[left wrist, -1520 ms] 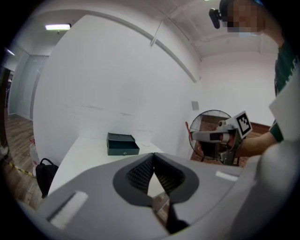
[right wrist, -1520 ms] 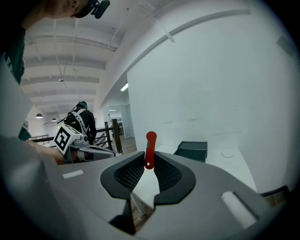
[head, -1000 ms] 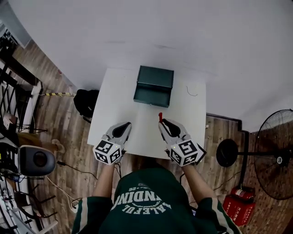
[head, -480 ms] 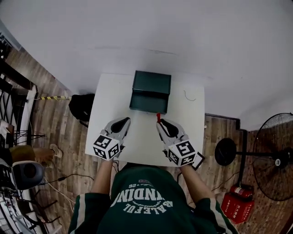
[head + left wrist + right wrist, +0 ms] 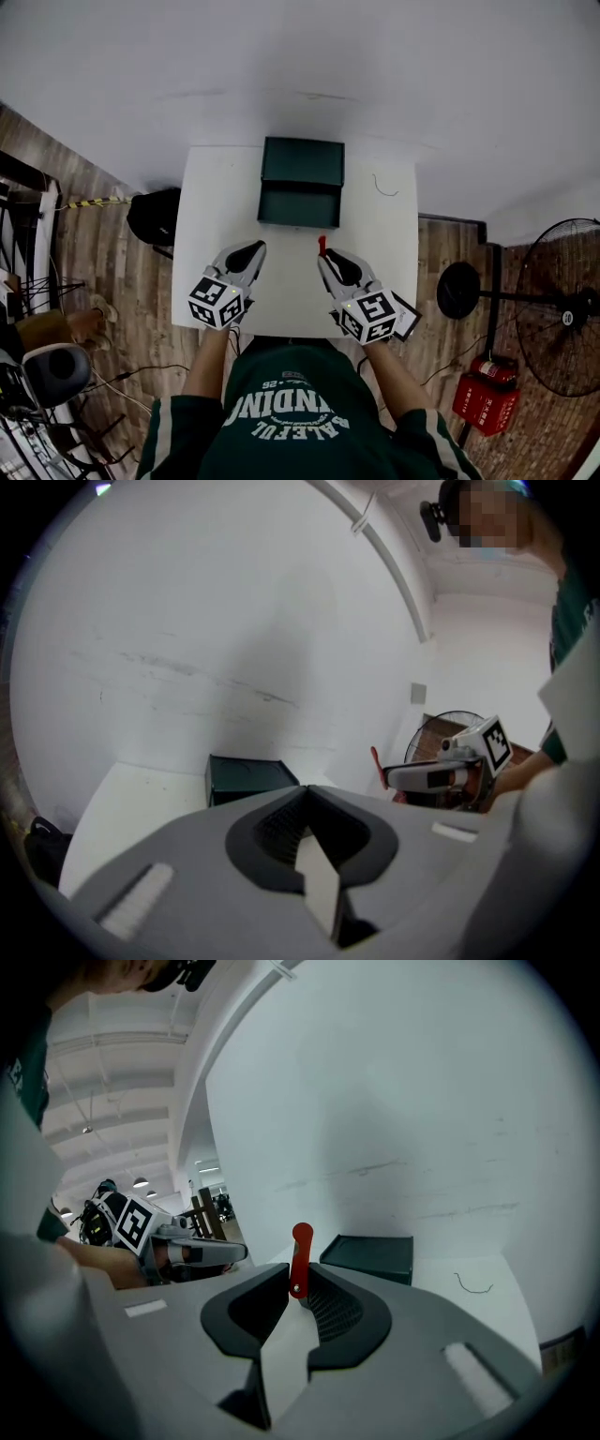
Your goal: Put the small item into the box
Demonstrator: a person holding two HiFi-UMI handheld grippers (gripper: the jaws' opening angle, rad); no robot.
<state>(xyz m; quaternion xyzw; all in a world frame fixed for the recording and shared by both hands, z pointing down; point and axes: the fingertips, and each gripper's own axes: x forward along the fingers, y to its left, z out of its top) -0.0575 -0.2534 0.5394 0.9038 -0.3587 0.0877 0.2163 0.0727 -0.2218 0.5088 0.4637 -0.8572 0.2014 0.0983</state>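
- Right tool is clamped on the small red item. In the right gripper view the jaws pinch its lower end, and the rest sticks straight up past the tips with a rounded top.
- So the item isn't in the box. It's up in the tool, on the near side of the box, close to the box's front right corner in the head view.
- Left tool has its jaws pressed together with nothing between them, as its own view shows pretty clearly.
- Both tools sit side by side over the near half of the white worktop, left one apart from the right, both pointing toward the box.
- The box is dark green and sits at the far middle of the worktop, near the white wall.
- There's a thin bit of wire lying on the worktop just right of the box.
- Off the worktop: a black bag on the wood floor to the left, and a standing fan plus a red canister thing to the right.
- The person is in a green shirt, a hand on each tool.
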